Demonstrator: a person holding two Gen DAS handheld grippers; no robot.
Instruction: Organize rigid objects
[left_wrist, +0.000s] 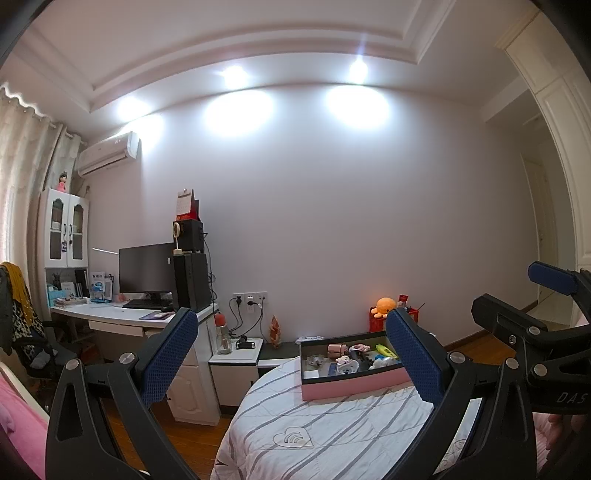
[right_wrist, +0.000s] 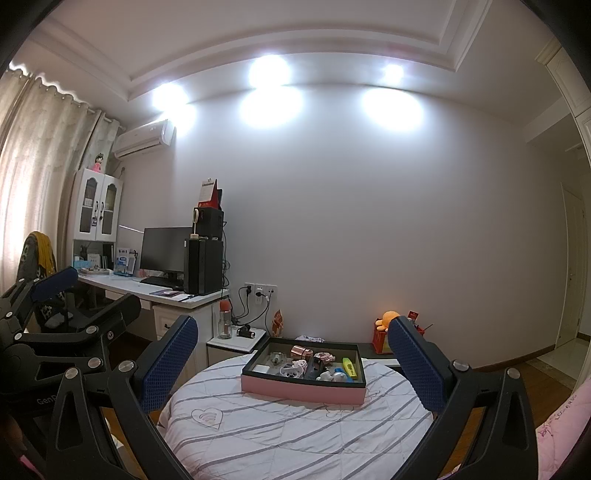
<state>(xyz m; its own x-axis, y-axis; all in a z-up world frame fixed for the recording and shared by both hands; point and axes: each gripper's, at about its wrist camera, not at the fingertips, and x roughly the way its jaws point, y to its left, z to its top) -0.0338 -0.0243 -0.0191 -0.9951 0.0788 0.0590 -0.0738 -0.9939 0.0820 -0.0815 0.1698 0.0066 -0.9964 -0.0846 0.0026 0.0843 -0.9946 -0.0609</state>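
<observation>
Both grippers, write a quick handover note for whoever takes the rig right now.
Left gripper: open, empty, raised short of the bed.
Right gripper: open, empty, same.
Pink box sits on the striped quilt, small items jumbled inside: copper cylinder, yellow highlighter, white figurines.
Done: nothing visibly sorted.
Left: probably all the sorting; start at the box.

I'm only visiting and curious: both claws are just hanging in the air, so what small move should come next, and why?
Probably bring the right gripper forward and down toward the pink box on the striped bedspread. Both grippers, the left gripper too, are open and empty, short of the box, whose small items lie jumbled inside.
</observation>
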